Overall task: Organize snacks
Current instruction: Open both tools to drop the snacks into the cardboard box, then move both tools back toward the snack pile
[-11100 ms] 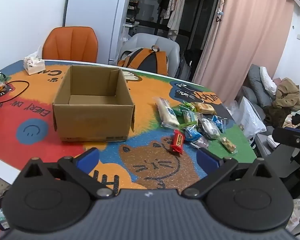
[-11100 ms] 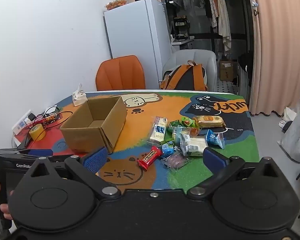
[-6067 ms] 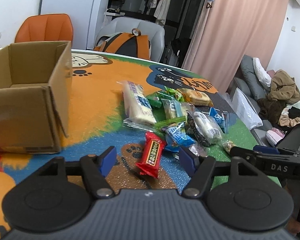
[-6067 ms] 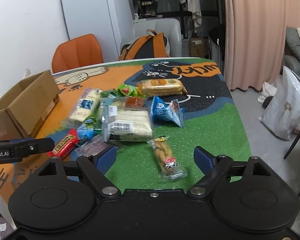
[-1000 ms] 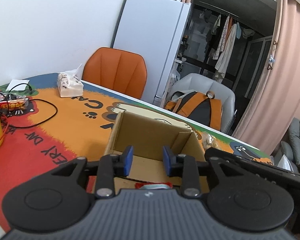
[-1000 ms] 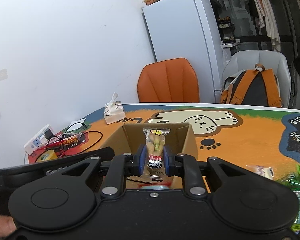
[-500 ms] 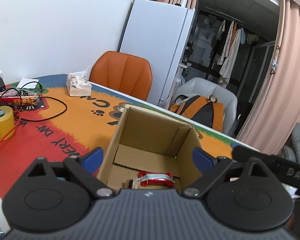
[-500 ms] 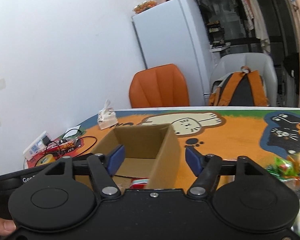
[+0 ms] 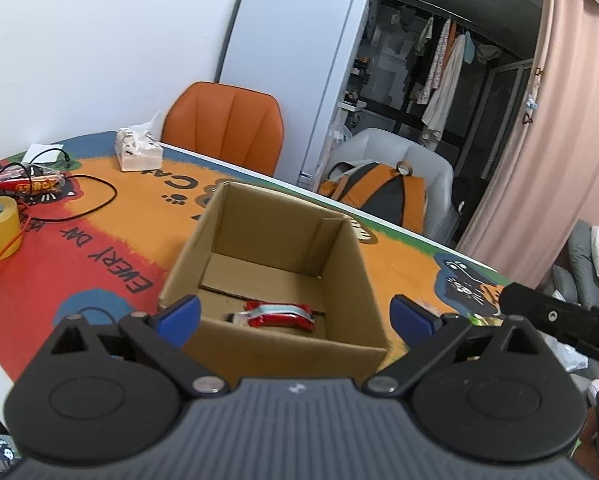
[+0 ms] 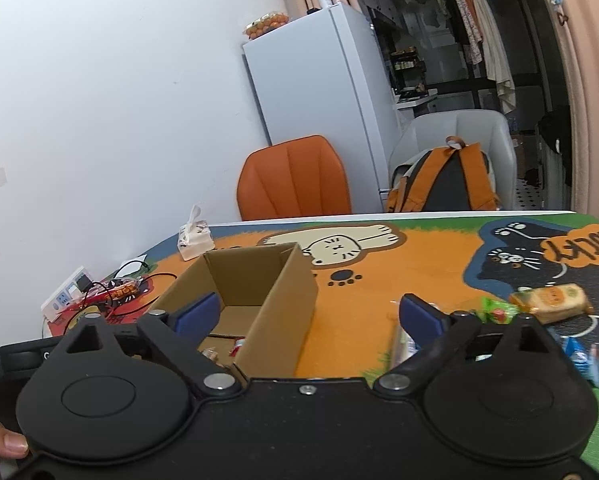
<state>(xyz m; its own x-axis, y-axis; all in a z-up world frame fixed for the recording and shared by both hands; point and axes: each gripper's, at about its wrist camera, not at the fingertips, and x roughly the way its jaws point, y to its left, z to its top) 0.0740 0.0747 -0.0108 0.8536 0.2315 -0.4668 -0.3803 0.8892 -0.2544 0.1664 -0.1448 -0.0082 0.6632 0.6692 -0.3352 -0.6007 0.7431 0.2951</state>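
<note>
In your left wrist view, your left gripper [image 9: 295, 312] is spread wide and holds nothing, hovering at the near rim of the cardboard box [image 9: 339, 260]; a red snack bar [image 9: 279, 315] lies on its floor.

In your right wrist view, your right gripper [image 10: 309, 314] gapes wide, empty. The box sits at 11 o'clock, loose snacks [image 10: 551, 299] at 2 o'clock on the table mat [image 10: 399, 272].

A: Box [image 9: 349, 280]?
B: Sitting open, upright on the mat. Red bar [image 9: 279, 315] lying flat inside w/ another pack.
A: Rest?
B: Snacks [image 10: 549, 298] lying right of box.
</note>
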